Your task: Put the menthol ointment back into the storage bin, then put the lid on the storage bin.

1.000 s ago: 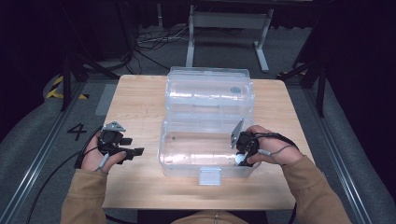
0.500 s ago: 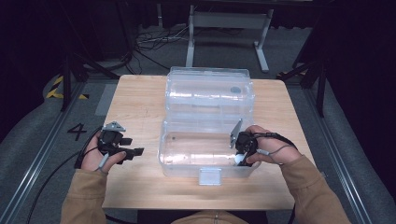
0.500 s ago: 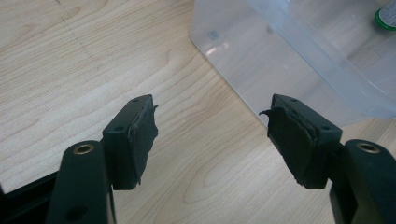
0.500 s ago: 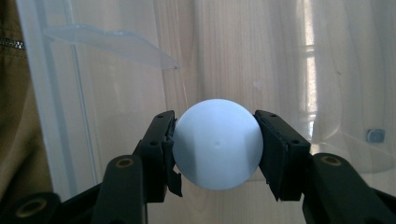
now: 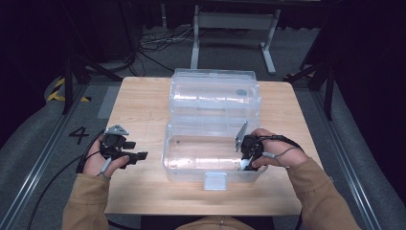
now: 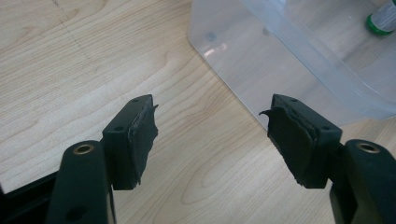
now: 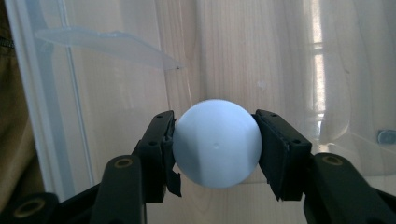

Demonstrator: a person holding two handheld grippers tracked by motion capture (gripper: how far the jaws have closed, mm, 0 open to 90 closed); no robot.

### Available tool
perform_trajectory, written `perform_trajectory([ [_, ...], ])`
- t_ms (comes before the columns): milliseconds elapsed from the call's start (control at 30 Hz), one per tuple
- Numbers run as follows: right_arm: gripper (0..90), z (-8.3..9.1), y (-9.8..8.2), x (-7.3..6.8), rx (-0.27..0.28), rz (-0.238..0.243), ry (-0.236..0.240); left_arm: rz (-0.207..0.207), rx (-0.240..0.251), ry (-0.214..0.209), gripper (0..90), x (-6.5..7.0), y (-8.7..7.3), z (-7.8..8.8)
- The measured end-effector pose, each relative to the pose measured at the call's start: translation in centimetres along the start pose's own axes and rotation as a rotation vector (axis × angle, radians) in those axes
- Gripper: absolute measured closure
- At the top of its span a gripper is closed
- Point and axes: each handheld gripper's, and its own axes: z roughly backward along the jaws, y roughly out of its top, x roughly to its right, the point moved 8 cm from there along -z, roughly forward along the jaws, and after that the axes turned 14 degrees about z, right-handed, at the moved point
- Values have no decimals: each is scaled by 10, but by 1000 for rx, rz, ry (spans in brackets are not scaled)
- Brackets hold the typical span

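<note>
A clear plastic box [image 5: 191, 165] stands open on the wooden table [image 5: 143, 110], its lid [image 5: 215, 93] folded back behind it. My right gripper [image 5: 245, 160] reaches into the box's right end. In the right gripper view, my right gripper [image 7: 215, 119] has both pads against a white ball [image 7: 216, 142]. Its jaws have just been opening slightly, and the ball remains between them. My left gripper [image 5: 139, 156] hovers over the table left of the box, open and empty. The left gripper view shows my left gripper [image 6: 210, 112] pointing at the box's corner [image 6: 243, 60].
A green-capped item [image 6: 380, 18] lies farther inside the clear plastic. The box's latch [image 5: 215, 180] hangs at its front edge. Cables trail from both hands. Bare wood spreads left of the box. A metal stand [image 5: 230, 28] and dark floor lie beyond the table.
</note>
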Motion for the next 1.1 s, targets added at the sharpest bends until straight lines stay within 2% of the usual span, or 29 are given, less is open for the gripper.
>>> perform_trajectory([
  [233, 464, 2, 1, 0, 23, -11, -17, 2, 1, 0, 331, 1, 0, -1],
  [400, 441, 8, 2, -3, 47, -23, -30, -4, -6, -4, 331, 3, 0, -2],
  [600, 442, 21, 4, -5, 92, -34, -68, -16, -7, -11, 331, 7, 3, -3],
  [800, 448, 35, 3, -5, 144, -57, -107, -24, -14, -22, 330, 11, 5, -5],
  [1000, 447, 53, 3, -6, 223, -104, -154, -37, -18, -27, 329, 15, 6, -7],
  [1100, 446, 62, 4, -4, 266, -112, -182, -39, -18, -34, 327, 16, 7, -8],
])
